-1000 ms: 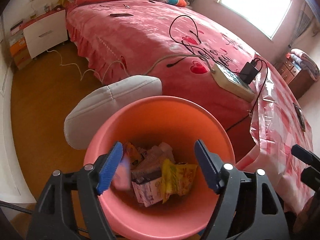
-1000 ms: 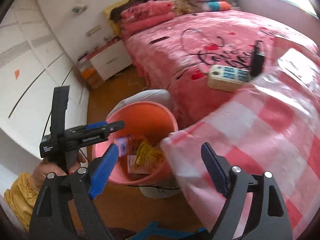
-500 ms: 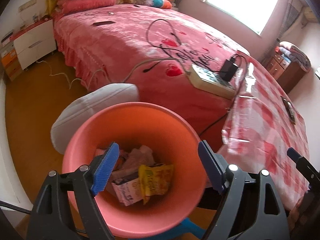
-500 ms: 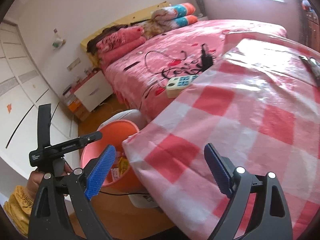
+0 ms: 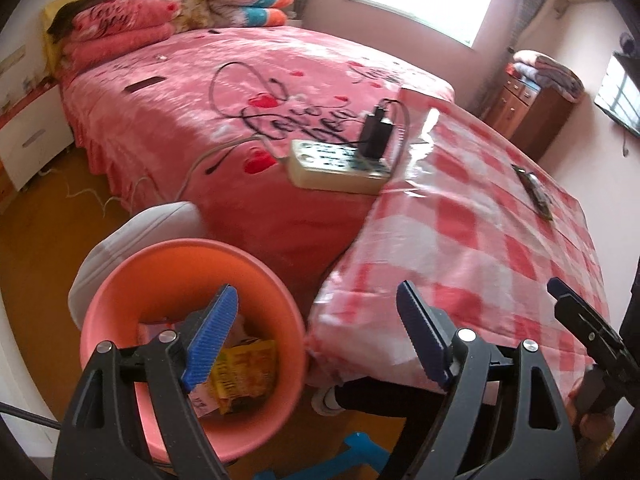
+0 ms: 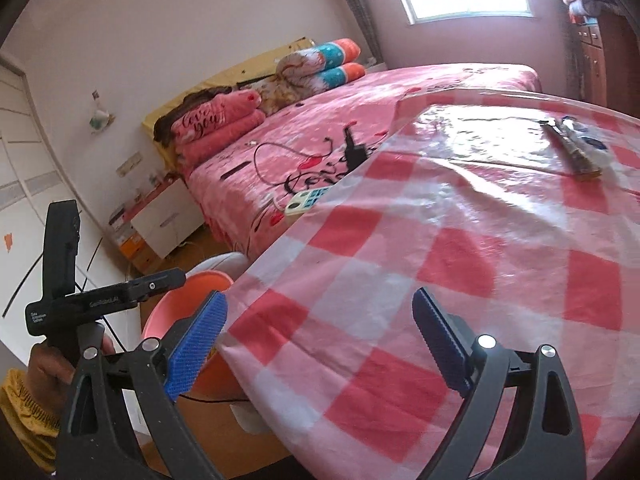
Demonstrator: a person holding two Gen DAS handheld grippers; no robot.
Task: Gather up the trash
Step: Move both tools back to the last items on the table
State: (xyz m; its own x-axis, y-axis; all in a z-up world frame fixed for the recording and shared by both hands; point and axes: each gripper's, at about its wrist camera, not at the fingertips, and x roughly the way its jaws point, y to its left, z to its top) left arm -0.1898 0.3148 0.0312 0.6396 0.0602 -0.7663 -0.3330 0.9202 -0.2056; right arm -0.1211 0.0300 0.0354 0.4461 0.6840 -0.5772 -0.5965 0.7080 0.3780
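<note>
An orange bin (image 5: pixel 120 292) stands on the floor beside the table and holds several wrappers, among them a yellow packet (image 5: pixel 244 376). My left gripper (image 5: pixel 316 340) is open and empty, above the bin's right rim and the table corner. My right gripper (image 6: pixel 320 344) is open and empty, low over the red-and-white checked tablecloth (image 6: pixel 460 240). A dark wrapper with a white piece (image 6: pixel 576 148) lies at the table's far right; it also shows in the left wrist view (image 5: pixel 534 192). The bin's rim (image 6: pixel 160 312) shows in the right wrist view.
A pink bed (image 5: pixel 240 92) lies behind, with a power strip and black charger (image 5: pixel 340 160) at its edge next to the table. A white cushion (image 5: pixel 140 228) sits behind the bin. A white nightstand (image 6: pixel 168 216) stands left of the bed. A blue object (image 5: pixel 352 452) lies on the floor.
Both grippers have swung right and up, away from the bin toward the table. The left view now takes in the tablecloth; the right view now looks across the table at the far wrapper.
</note>
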